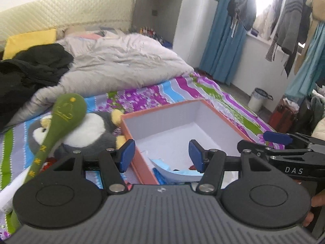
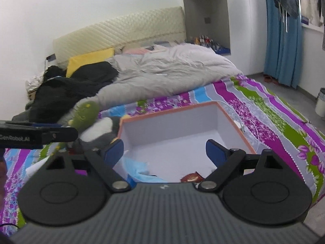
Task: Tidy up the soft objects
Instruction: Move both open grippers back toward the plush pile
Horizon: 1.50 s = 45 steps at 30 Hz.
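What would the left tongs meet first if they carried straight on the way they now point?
Most likely the white inside of the open orange box: the left tongs stand open and empty, aimed down over its near end. Depth is unclear, so the pale blue item lying in the box could come first.

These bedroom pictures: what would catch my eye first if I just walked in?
Probably the orange box lying open on the bright striped bedsheet, white inside with a few bits at its near end. Just left of it lies a plush penguin with a green stuffed toy across it. Behind them a grey duvet is heaped up.
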### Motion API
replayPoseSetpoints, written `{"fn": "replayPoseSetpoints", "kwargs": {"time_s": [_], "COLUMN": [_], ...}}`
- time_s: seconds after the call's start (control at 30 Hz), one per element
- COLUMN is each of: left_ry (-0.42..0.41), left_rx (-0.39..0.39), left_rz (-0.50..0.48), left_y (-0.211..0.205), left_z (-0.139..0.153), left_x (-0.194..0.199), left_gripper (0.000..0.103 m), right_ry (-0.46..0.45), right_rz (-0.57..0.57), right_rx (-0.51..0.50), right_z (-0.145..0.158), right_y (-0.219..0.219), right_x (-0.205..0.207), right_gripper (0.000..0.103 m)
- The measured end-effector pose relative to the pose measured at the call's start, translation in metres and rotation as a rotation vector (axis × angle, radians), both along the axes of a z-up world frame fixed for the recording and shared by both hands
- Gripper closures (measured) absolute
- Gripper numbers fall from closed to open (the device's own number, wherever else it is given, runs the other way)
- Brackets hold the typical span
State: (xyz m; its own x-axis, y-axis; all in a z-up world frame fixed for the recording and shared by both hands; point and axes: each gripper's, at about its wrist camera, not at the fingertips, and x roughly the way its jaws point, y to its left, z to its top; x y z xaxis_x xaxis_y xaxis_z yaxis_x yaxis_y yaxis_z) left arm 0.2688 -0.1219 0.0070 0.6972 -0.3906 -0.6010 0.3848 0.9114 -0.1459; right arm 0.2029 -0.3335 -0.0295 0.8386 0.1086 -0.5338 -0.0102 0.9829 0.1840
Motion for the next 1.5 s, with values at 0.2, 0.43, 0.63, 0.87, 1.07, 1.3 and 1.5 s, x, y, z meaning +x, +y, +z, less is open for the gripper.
{"fn": "replayPoseSetpoints", "kwargs": {"time_s": [0.2, 0.43, 0.63, 0.87, 1.07, 1.3, 1.5], "left_ry": [-0.056, -0.034, -0.012, 0.043, 0.069, 0.11, 0.138], "left_rx": [-0.022, -0.041, -0.037, -0.056, -0.042, -0.043, -0.062], "left_rz": [0.045, 0.1, 0.136, 0.208, 0.267, 0.358, 0.424], "left_y": [0.034, 0.066, 0.09, 0.124, 0.143, 0.163, 0.18], "left_z": [0.001, -0.019, -0.041, -0.071, -0.097, -0.133, -0.165], "left_x": [-0.036, -0.061, -0.083, -0.097, -0.11, -0.13, -0.121], "left_gripper": [0.039, 0.039, 0.039, 0.039, 0.039, 0.039, 0.039], "right_ry": [-0.036, -0.057, -0.054, -0.024, 0.022, 0.078, 0.092], "right_rz": [0.018, 0.049, 0.065, 0.079, 0.156, 0.235, 0.287], "right_rx": [0.007, 0.036, 0.04, 0.066, 0.039, 0.021, -0.084], "right_z": [-0.005, -0.009, -0.019, -0.04, -0.062, -0.085, -0.104], "right_y": [0.021, 0.047, 0.071, 0.098, 0.131, 0.162, 0.189], "right_x": [-0.019, -0.046, -0.061, -0.076, -0.089, -0.092, -0.082], "right_gripper": [0.014, 0.014, 0.014, 0.014, 0.014, 0.014, 0.014]}}
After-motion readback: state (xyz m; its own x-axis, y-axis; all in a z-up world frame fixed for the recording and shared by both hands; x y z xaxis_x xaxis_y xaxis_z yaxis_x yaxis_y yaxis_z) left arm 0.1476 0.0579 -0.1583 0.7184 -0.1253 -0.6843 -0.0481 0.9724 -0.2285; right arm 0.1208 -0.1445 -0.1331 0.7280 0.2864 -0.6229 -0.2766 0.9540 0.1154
